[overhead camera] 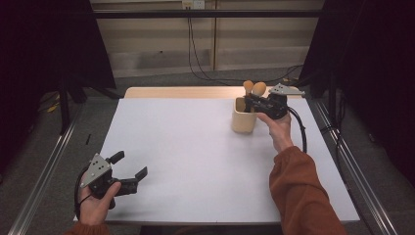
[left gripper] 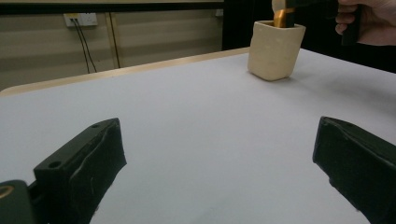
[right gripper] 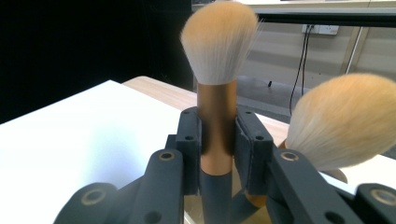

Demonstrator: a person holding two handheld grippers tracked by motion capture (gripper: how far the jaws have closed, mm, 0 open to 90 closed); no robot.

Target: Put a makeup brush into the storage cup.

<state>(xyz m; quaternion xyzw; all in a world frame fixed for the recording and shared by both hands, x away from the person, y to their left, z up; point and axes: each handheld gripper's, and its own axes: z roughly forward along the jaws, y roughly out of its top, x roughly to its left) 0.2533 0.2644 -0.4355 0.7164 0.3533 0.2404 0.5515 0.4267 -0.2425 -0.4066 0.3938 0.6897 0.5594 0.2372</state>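
one white counter carries one beige holder near its far right edge, with two makeup brushes upright in it, probably. the right gripper clamps one brush's handle. the left gripper is wide open, empty.

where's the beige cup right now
In the high view the beige cup stands at the table's far right, under the right gripper, two brushes standing in it.
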